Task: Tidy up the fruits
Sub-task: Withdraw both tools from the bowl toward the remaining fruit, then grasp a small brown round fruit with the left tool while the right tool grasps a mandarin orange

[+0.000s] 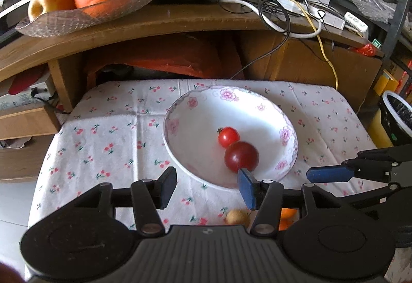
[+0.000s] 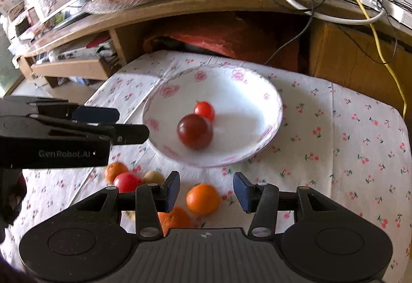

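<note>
R gripper [image 2: 206, 191] was open, empty, w/ a mandarin [image 2: 203, 198] on the cloth directly between its pads, just ahead. L gripper [image 1: 207, 186] also open, empty, further off (over bowl [image 2: 267, 128] rim). Bowl held 2 tomatoes. R nearer for next pick.

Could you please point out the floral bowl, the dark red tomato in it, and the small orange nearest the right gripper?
floral bowl [image 2: 257, 92]: right wrist view, bare inner wall.
dark red tomato [image 2: 195, 131]: right wrist view, its middle.
small orange [image 2: 203, 198]: right wrist view, its middle.
</note>
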Action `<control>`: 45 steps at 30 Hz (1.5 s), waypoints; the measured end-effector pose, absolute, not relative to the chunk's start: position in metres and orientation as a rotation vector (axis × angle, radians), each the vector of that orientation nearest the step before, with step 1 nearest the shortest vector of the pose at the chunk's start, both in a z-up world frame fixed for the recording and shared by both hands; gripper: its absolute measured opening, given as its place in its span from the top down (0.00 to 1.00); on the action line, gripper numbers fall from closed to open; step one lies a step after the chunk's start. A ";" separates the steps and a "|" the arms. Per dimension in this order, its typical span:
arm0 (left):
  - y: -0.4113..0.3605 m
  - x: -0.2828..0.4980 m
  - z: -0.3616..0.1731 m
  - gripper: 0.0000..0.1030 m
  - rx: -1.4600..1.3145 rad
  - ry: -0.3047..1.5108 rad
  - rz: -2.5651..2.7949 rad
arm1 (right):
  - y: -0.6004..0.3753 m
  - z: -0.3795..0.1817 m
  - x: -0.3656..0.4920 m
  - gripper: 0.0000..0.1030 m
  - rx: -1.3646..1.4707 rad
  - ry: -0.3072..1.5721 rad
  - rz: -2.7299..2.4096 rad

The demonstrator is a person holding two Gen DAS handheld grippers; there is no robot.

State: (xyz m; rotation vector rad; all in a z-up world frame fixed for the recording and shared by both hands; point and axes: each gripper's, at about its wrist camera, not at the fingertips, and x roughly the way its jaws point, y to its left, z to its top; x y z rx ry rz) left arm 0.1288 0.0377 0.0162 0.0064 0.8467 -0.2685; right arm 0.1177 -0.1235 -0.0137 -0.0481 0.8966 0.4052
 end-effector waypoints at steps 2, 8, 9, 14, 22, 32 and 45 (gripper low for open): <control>0.042 0.123 0.015 0.43 0.015 0.850 -0.273 | -0.120 -0.016 0.111 0.58 -0.059 0.903 0.420; 0.048 0.113 0.013 0.43 0.018 0.865 -0.310 | -0.109 -0.025 0.098 0.58 -0.095 0.934 0.461; 0.047 0.110 0.013 0.43 0.028 0.859 -0.320 | -0.108 -0.025 0.096 0.58 -0.095 0.939 0.470; 0.050 0.100 0.008 0.43 0.074 0.872 -0.363 | -0.105 -0.033 0.089 0.58 -0.126 0.959 0.489; 0.050 0.088 -0.006 0.43 0.144 0.904 -0.418 | -0.104 -0.042 0.094 0.63 -0.132 0.993 0.499; 0.036 0.074 -0.013 0.43 0.184 0.923 -0.505 | -0.101 -0.043 0.096 0.71 -0.146 0.979 0.504; 0.024 0.080 -0.024 0.44 0.070 1.012 -0.492 | -0.120 -0.039 0.089 0.71 -0.126 1.004 0.471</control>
